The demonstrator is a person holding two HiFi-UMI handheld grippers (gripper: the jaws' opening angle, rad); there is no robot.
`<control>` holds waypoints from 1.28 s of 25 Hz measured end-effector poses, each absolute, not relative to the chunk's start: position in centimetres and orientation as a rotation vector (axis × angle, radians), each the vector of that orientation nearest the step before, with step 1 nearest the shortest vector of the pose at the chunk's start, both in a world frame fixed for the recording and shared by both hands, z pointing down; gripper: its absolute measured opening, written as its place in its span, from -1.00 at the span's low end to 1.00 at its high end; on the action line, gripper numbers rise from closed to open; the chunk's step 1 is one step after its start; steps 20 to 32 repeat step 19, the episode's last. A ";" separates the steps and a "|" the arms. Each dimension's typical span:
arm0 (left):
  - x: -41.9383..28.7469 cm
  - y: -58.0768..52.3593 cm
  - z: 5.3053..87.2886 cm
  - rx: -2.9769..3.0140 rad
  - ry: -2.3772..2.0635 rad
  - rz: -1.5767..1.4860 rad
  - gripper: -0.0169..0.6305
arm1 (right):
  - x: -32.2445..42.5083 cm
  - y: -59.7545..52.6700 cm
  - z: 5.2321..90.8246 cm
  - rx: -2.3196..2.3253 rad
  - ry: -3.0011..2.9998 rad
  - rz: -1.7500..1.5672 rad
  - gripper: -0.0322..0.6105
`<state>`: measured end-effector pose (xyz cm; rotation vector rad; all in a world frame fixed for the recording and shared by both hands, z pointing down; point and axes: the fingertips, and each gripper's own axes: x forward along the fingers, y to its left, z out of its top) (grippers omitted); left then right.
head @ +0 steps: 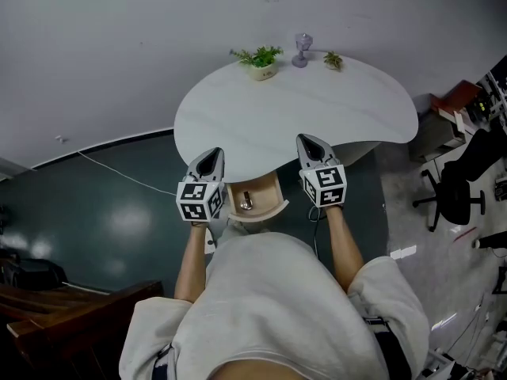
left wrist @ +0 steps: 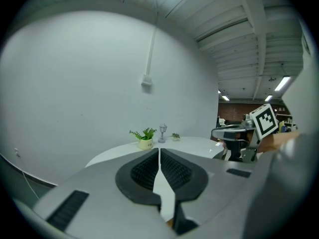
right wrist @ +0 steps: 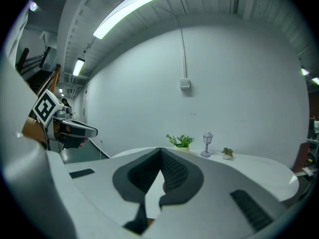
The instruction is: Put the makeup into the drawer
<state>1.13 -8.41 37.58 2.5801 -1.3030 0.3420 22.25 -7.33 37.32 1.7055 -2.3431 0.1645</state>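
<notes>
Now the white table (head: 317,109) is being faced, its wooden drawer (head: 269,188) being shown open; left gripper (head: 212,153) and right gripper (head: 308,139) are being held clenched, empty, flanking it, while the makeup (head: 246,203) is being cradled inside.

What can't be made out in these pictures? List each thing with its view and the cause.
- Item in the drawer: head view, too small to identify.
- Drawer's rear: head view, hidden under the table.
- Chair: head view, dark and warped near the right edge.
</notes>
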 end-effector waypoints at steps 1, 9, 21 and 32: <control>1.1 -8.4 37.5 2.582 -1.303 0.342 -0.90 | 22.3 -7.2 37.2 1.709 -2.342 0.163 -0.91; 1.6 -7.7 37.3 2.594 -1.285 0.354 -0.90 | 22.9 -6.2 37.0 1.720 -2.329 0.167 -0.91; 2.0 -7.2 37.4 2.600 -1.282 0.348 -0.90 | 23.0 -5.5 37.5 1.708 -2.316 0.160 -0.91; 2.0 -7.2 37.4 2.600 -1.282 0.348 -0.90 | 23.0 -5.5 37.5 1.708 -2.316 0.160 -0.91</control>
